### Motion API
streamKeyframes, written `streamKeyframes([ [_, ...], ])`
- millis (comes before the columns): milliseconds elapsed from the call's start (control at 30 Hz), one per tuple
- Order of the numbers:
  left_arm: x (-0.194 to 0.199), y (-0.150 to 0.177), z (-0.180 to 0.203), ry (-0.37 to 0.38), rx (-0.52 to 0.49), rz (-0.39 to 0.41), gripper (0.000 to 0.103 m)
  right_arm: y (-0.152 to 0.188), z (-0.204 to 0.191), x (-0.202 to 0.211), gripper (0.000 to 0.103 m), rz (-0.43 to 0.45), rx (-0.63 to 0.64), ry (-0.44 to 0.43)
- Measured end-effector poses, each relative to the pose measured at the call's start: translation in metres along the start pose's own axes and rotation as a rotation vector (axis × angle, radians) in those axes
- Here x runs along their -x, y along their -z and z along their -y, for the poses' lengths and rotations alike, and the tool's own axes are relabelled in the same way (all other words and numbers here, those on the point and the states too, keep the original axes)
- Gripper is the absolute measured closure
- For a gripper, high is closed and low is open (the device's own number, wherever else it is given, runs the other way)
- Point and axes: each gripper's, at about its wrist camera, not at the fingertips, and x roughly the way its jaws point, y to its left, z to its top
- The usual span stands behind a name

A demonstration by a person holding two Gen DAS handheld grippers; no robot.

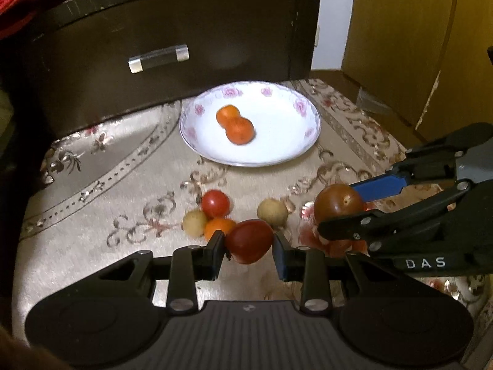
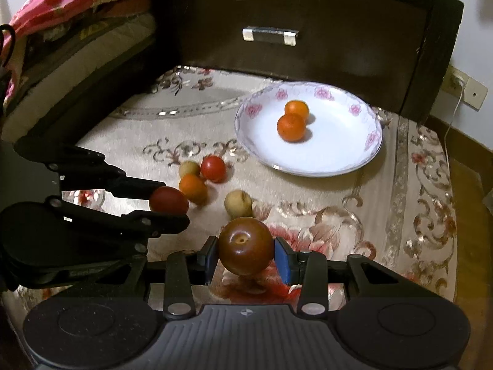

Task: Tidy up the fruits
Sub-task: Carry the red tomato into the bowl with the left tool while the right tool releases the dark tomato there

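Patterned cloth-covered surface (image 2: 308, 203), seen from both wrist cameras. A dark drawer front (image 2: 308, 30) with a clear bar handle (image 2: 270, 35) stands along the far edge, at 12 o'clock; in the right wrist view folded bedding (image 2: 61, 30) rises at 10 o'clock and the cloth's right border drops off toward a wall socket (image 2: 462, 86) at 2 o'clock. Bare cloth lies between the loose fruit and the plate, and more to the left of the plate.

White plate (image 1: 249, 157) with pink roses on its rim, at 12 o'clock from the left tongs, carries two small oranges (image 1: 235, 125) touching each other.

Left tongs (image 1: 249, 243) are clamped on a dark red tomato (image 1: 249, 242), which sits squarely between the two pads. Right tongs (image 2: 245, 256) are clamped on a brown-red tomato (image 2: 245, 245), dimpled end toward the camera; in the left wrist view this pair enters at 3 o'clock, its casing lettered "DAS" (image 1: 425, 262). No other writing can be read.

Loose fruit, all on the cloth: a red cherry tomato (image 1: 215, 203), a small orange (image 1: 219, 226) and a pale round fruit (image 1: 194, 222) cluster touching one another at 11 o'clock just beyond the left tongs; a second pale fruit (image 1: 272, 212) lies apart from them at 1 o'clock, between the two gripped tomatoes.
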Motion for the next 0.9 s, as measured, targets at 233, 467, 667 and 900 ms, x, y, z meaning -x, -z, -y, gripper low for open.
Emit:
streamKeyframes([
  [233,0.006,-0.015,0.002,-0.028,0.021,0.03,0.064,-0.007,0.005,0.007,0.068,0.026,-0.03,0.015],
  [467,0.003,-0.044,-0.006,-0.026,0.034,0.09,0.064,-0.022,0.012,0.016,0.068,0.082,-0.056,0.052],
  [667,-0.016,-0.062,-0.013,-0.035,0.035,0.102,0.064,-0.04,0.028,0.004,0.068,0.094,-0.098,0.091],
  [900,-0.032,-0.069,-0.017,-0.051,0.028,0.082,0.064,-0.048,0.038,-0.011,0.068,0.094,-0.104,0.117],
])
